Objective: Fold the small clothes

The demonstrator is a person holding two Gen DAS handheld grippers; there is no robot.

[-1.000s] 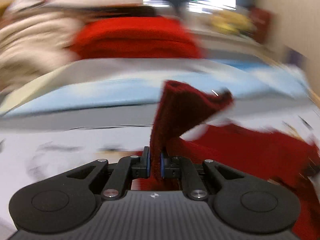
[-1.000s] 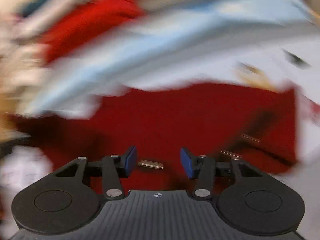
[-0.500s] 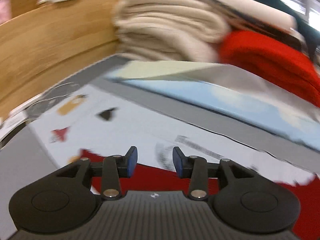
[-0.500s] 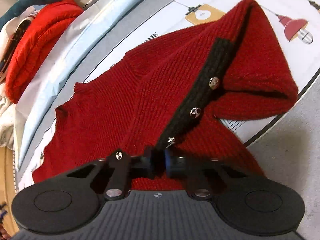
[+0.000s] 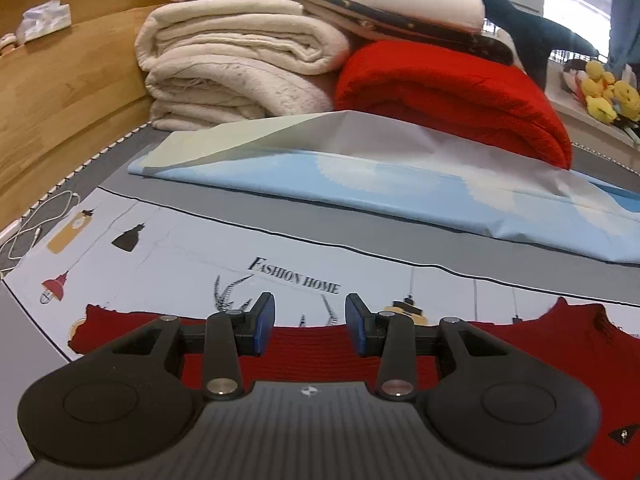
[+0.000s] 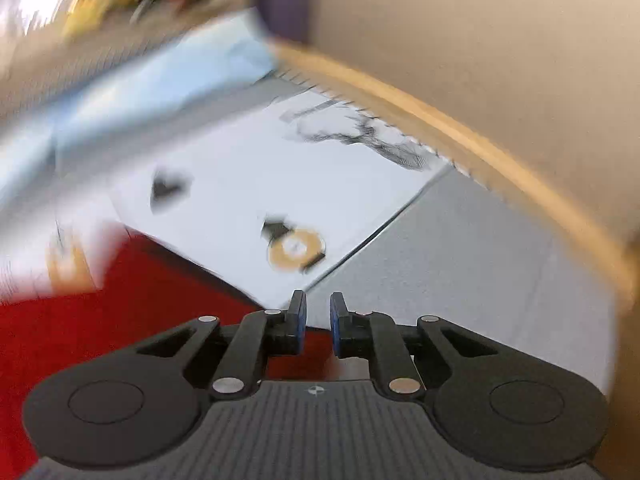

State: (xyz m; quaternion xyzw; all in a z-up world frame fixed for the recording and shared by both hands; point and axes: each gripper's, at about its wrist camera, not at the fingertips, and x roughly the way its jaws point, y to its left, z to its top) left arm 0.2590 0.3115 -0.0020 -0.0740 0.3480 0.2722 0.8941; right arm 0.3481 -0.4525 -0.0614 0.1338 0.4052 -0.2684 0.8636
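A dark red knit sweater (image 5: pixel 540 344) lies flat on the printed bedspread (image 5: pixel 240 248), its far edge just under my left gripper (image 5: pixel 310 320). That gripper stands open above the knit, and there is no cloth between its blue pads (image 5: pixel 266 322). In the blurred right wrist view the sweater (image 6: pixel 100 340) fills the lower left. My right gripper (image 6: pixel 318 314) hovers over the sweater's edge and the bedspread (image 6: pixel 248 184). Its jaws are opening, a narrow gap shows, and nothing is between them.
Behind the bedspread lie a light blue folded sheet (image 5: pixel 360 176), a stack of cream blankets (image 5: pixel 240 60) and a bright red folded blanket (image 5: pixel 452 88). A wooden bed frame (image 5: pixel 60 80) runs along the left, a white cable (image 5: pixel 36 224) beside it. Yellow plush toys (image 5: pixel 604 96) sit far right.
My left gripper let go of the raised red fold, opened and swung toward the blanket stack. My right gripper closed on the sweater's dark button band, then released it and swung right.
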